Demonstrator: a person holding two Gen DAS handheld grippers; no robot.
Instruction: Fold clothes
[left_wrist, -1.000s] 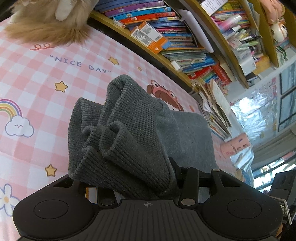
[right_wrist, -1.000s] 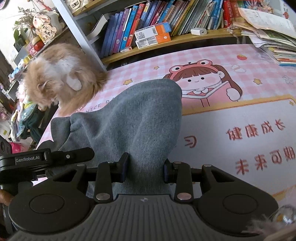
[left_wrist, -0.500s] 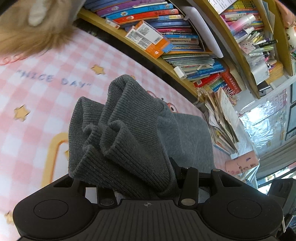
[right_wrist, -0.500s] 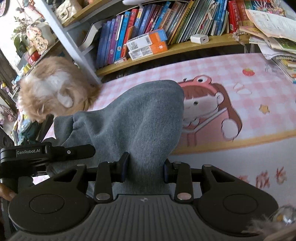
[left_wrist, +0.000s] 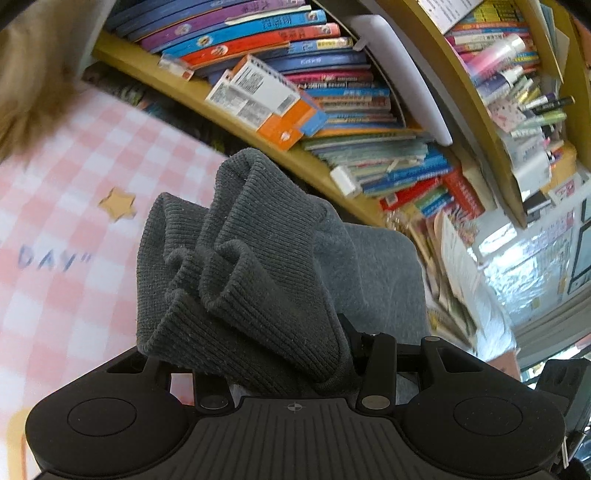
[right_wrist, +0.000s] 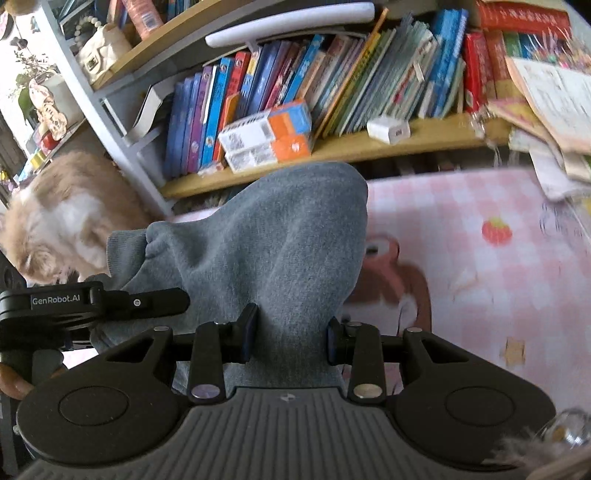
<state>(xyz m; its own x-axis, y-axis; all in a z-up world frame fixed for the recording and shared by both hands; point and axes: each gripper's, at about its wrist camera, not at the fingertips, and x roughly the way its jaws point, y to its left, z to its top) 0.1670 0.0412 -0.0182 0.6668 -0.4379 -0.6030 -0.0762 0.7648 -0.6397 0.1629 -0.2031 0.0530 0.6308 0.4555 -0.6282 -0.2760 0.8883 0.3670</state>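
Note:
A grey garment is held up by both grippers above a pink checked mat (left_wrist: 66, 229). In the left wrist view its bunched ribbed hem (left_wrist: 236, 273) fills the jaws of my left gripper (left_wrist: 277, 354), which is shut on it; the fingers are mostly hidden by cloth. In the right wrist view the smooth grey fabric (right_wrist: 280, 243) stands up between the pads of my right gripper (right_wrist: 290, 338), shut on it. The left gripper (right_wrist: 110, 299) shows at the left of that view, close beside, with the garment stretched between the two.
A bookshelf (right_wrist: 332, 147) packed with books and boxes runs along the far edge of the mat (right_wrist: 480, 258), now close ahead. A fluffy tan and white cat (right_wrist: 62, 218) sits at the left by the shelf post. Loose papers (right_wrist: 546, 110) pile up at the right.
Both grippers have carried the garment forward over the mat toward the bookshelf, which now looms larger. The grips have not changed. The cat has slid to the left edge of both views.

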